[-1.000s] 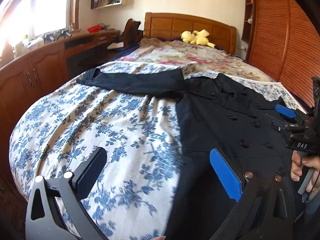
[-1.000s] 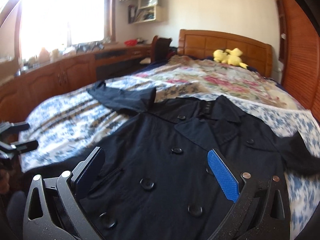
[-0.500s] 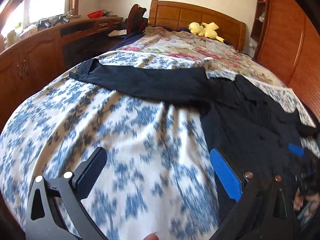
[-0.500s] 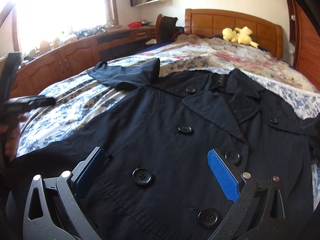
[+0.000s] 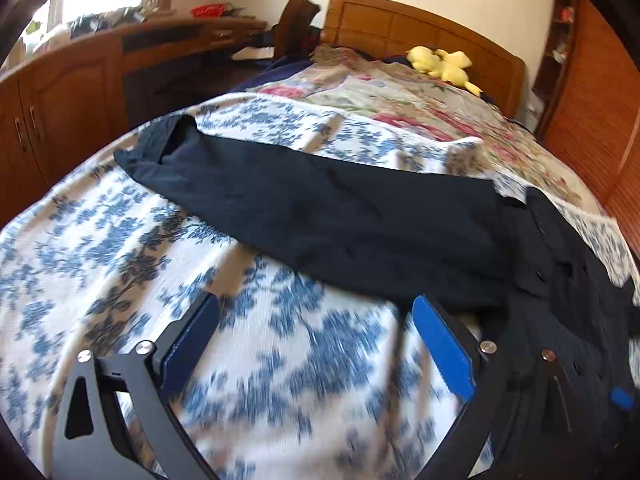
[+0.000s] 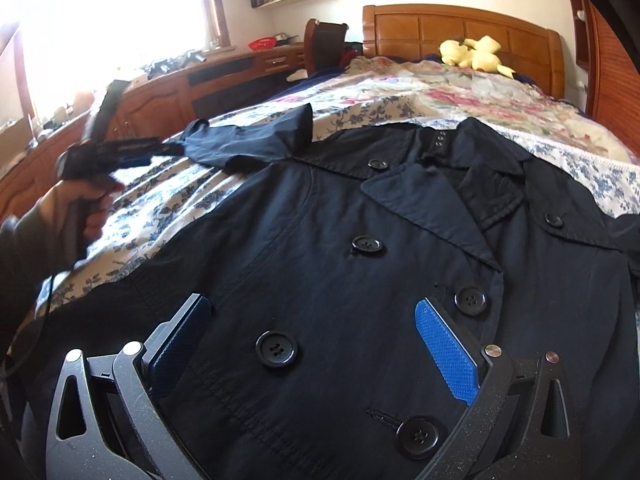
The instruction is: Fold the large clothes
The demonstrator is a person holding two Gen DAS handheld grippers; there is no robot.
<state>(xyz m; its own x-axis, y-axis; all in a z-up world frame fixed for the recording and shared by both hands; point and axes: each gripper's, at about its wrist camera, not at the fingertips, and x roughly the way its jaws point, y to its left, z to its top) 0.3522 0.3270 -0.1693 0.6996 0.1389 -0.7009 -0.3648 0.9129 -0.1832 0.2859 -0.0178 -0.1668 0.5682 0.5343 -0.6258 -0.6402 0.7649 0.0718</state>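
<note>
**Coat flat on bed, both grippers empty**

The coat (image 6: 360, 280) lies buttoned on the bedspread (image 5: 120, 264). Left view alone shows its outstretched sleeve (image 5: 320, 216) ahead of the left gripper (image 5: 316, 336), jaws wide but closing on nothing. Right view shows the right gripper (image 6: 312, 344) open over the buttons.

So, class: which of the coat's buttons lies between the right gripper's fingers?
The large black button low on the coat front, left column; the others lie outside the right gripper.

Home bedroom: wooden-headboard bed (image 6: 460, 36), floral bedspread (image 5: 120, 248), plush toy (image 6: 474, 54).
</note>
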